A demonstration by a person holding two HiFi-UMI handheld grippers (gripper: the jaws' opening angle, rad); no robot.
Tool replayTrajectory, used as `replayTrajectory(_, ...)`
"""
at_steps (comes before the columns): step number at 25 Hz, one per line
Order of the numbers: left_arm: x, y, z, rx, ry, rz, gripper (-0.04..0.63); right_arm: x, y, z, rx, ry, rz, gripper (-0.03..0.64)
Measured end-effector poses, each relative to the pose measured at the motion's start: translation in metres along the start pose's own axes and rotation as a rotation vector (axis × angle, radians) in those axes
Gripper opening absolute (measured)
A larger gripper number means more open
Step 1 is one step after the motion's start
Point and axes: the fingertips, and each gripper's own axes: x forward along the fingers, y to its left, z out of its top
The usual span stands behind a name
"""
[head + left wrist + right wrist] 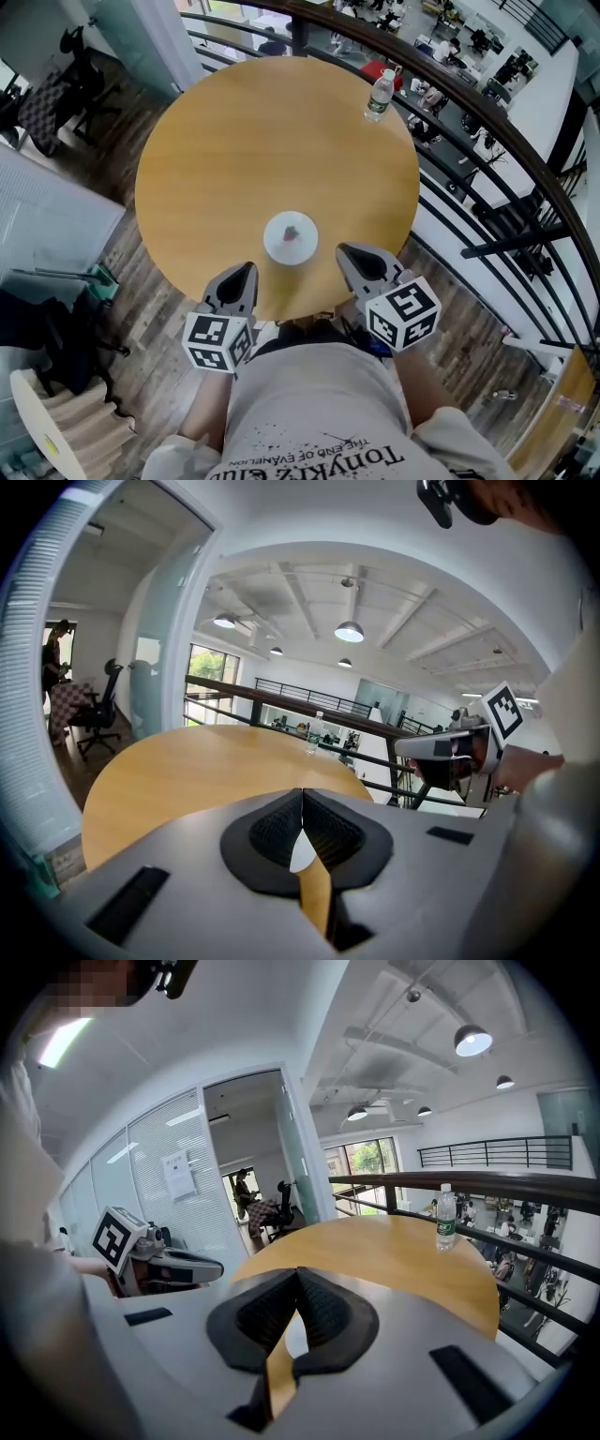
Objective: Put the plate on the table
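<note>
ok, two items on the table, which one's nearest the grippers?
The small white plate, lying flat near the front edge of the table, just ahead of the left gripper and right gripper. The bottle stands upright at the far edge.

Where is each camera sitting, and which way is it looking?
Head view: on the person's head, facing steeply down at the round table, the plate, the left gripper, the right gripper and the person's shirt.
Left gripper view: on the left gripper, facing along its shut jaws across the table; the right gripper shows at right.
Right gripper view: on the right gripper, facing along its shut jaws across the table; the left gripper shows at left.
Shared: both gripper views show the bottle across the table.
</note>
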Motion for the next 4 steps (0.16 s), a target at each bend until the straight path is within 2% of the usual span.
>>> replayTrajectory(4,-0.0005,-0.0071,-0.0004,-0.003,0.001,-0.009,0.025,-0.0069,-0.0019,-0.0021,0.004,0.003,-0.003,0.020)
